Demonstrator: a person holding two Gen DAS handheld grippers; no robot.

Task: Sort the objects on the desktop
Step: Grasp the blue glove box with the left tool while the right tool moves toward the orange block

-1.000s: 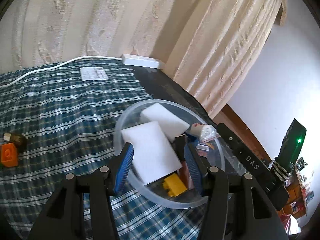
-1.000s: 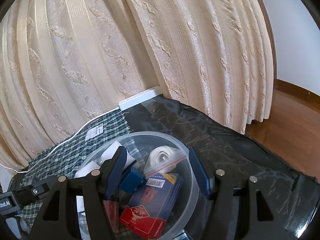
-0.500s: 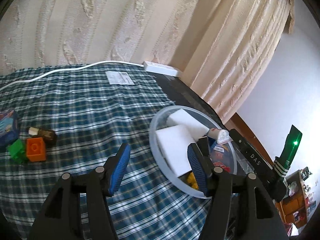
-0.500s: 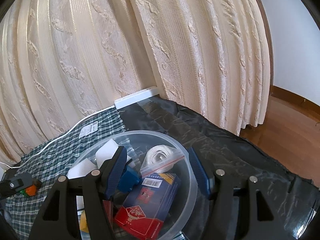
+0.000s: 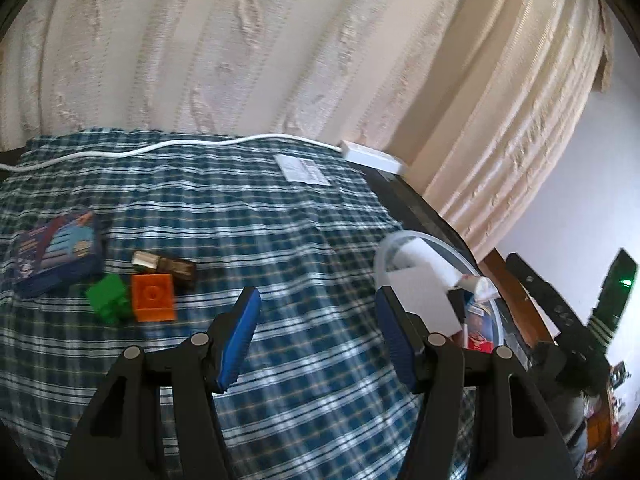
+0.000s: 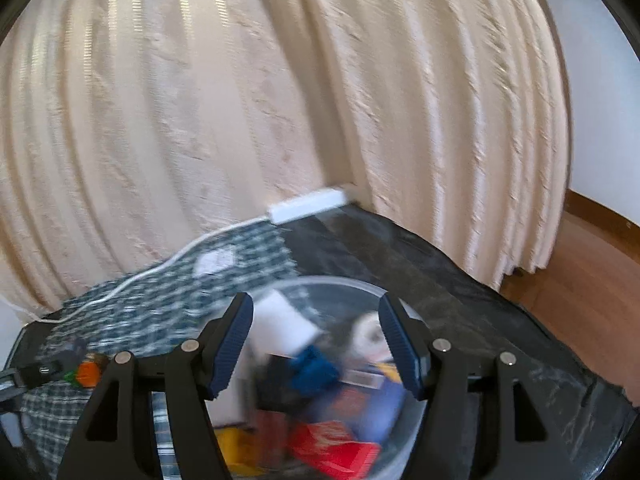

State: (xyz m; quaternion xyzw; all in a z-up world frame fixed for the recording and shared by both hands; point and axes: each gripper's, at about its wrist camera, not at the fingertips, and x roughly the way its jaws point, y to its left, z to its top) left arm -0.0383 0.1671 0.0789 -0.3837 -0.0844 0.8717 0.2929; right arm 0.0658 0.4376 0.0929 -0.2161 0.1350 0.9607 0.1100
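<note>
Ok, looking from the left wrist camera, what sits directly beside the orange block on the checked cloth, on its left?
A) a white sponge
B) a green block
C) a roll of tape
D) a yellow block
B: a green block sits right against the left side of the orange block on the checked cloth; the white pieces are over in the clear bowl.

Colours on the bench — plaid, cream, bright plastic

Blue-and-white checked cloth (image 5: 280, 240) under an orange brick (image 5: 154, 297), green brick (image 5: 108, 298) and dark blue box (image 5: 56, 252); cream patterned curtain (image 5: 240, 48) behind — claw pads (image 5: 240, 336) blue, white cable (image 5: 160, 147).
</note>
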